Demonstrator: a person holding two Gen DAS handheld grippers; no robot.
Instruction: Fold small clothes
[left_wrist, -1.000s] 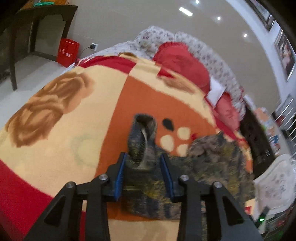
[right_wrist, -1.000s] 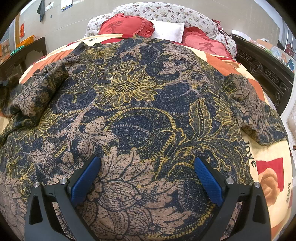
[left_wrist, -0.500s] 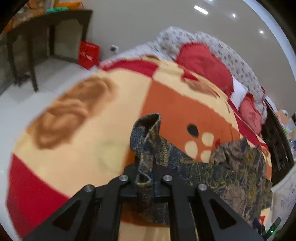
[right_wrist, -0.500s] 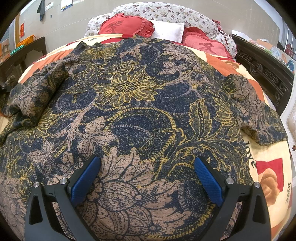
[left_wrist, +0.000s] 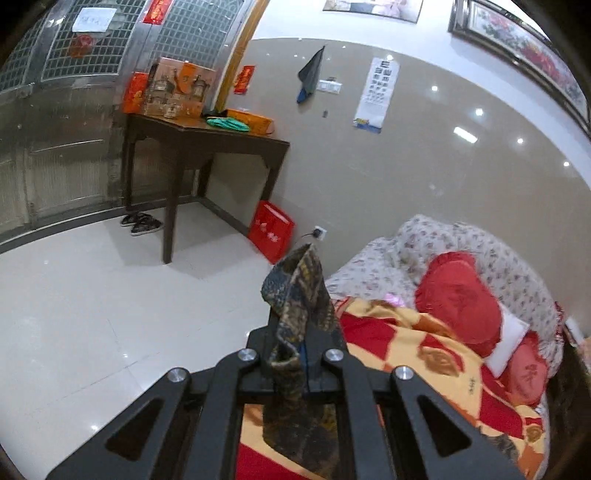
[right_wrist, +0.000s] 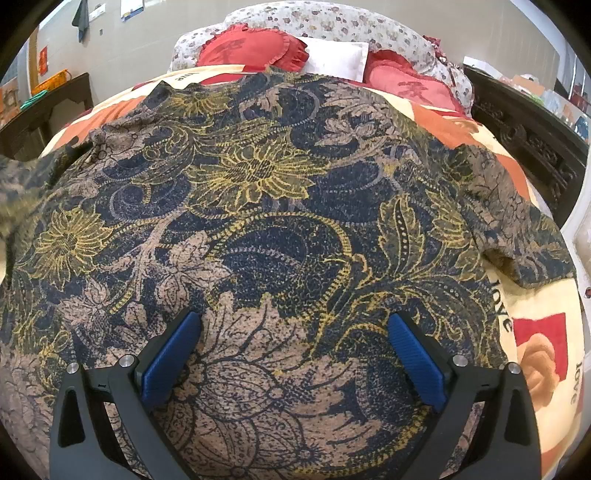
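A dark blue, tan and yellow floral shirt (right_wrist: 280, 206) lies spread flat on the bed's blanket, its right sleeve (right_wrist: 517, 229) out toward the bed edge. My left gripper (left_wrist: 301, 354) is shut on the shirt's left sleeve (left_wrist: 299, 291) and holds it lifted off the bed, the cuff sticking up past the fingers. That raised sleeve shows blurred at the left edge of the right wrist view (right_wrist: 14, 192). My right gripper (right_wrist: 293, 354) is open, its blue pads (right_wrist: 171, 354) wide apart just above the shirt's lower body.
The red, orange and cream blanket (left_wrist: 417, 339) covers the bed. Red pillows (left_wrist: 458, 295) and a white one (right_wrist: 334, 57) lie at the head. A dark wooden table (left_wrist: 207, 144), a red bag (left_wrist: 271, 230), slippers and white floor are left of the bed. A dark carved cabinet (right_wrist: 532, 136) stands right.
My left gripper closed on the left sleeve, then lifted it off the blanket and tilted up, so it now faces the room. The right gripper has not moved.
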